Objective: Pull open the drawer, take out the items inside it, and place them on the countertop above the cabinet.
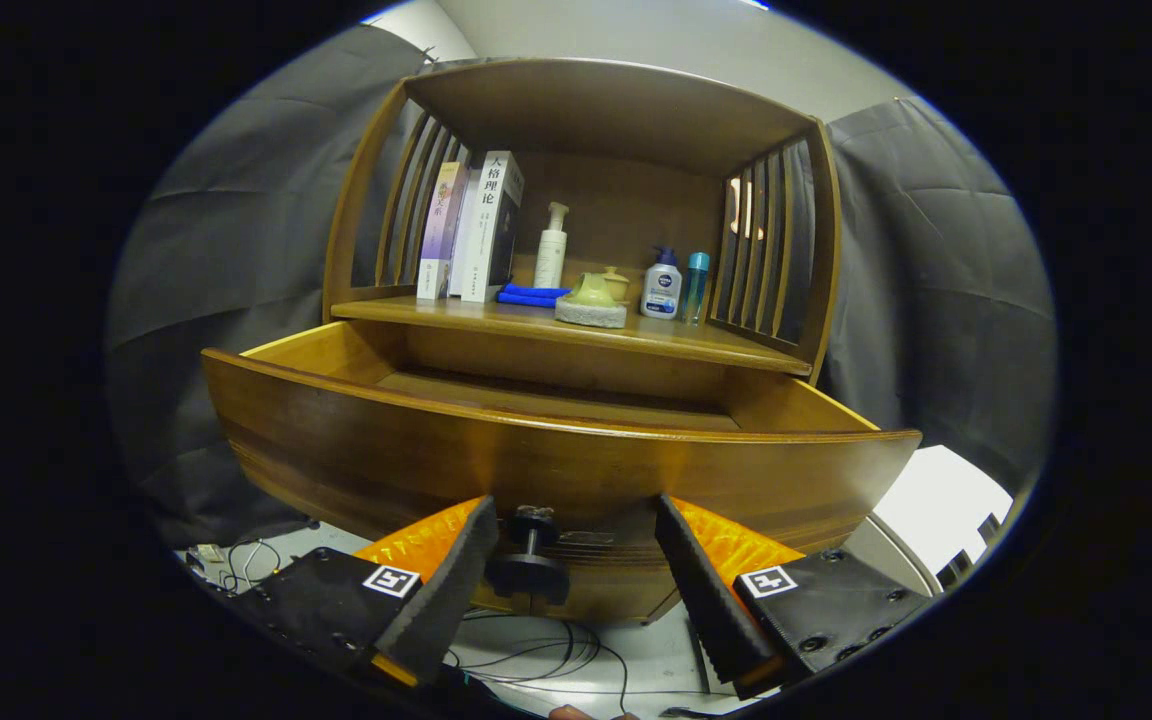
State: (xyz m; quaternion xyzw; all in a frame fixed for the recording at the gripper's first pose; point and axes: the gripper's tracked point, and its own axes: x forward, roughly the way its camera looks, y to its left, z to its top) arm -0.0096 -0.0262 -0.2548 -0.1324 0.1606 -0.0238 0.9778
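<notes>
Claw spread wide, fingers apart on either side of the drawer knob, neither finger touching it; knob closer to the left finger than to the right finger. Holding nothing.

Drawer pulled well out from the cabinet, curved wooden front just ahead of the fingers, knob mounted low on that front at its middle. Drawer interior seen from a low angle: bare wooden side walls and a strip of the floor at the back; contents hidden behind the tall front, cannot tell what lies inside.

Tabletop above the drawer, under a wooden hutch with slatted sides. Along the tabletop's left edge, upright books leaning together against the slats. Just right of the books, a folded blue cloth lying flat. Behind the cloth, toward the back edge, a tall white pump bottle. Near the middle of the front edge, a pale green teapot-like piece sitting on a grey pad, with a small lidded pot just behind it. Toward the right edge, a white bottle with a blue cap, and touching or just beside it a slim light-blue bottle, both upright near the right slats.

Below the drawer, pale floor with loose black cables trailing between and beyond the fingers.
</notes>
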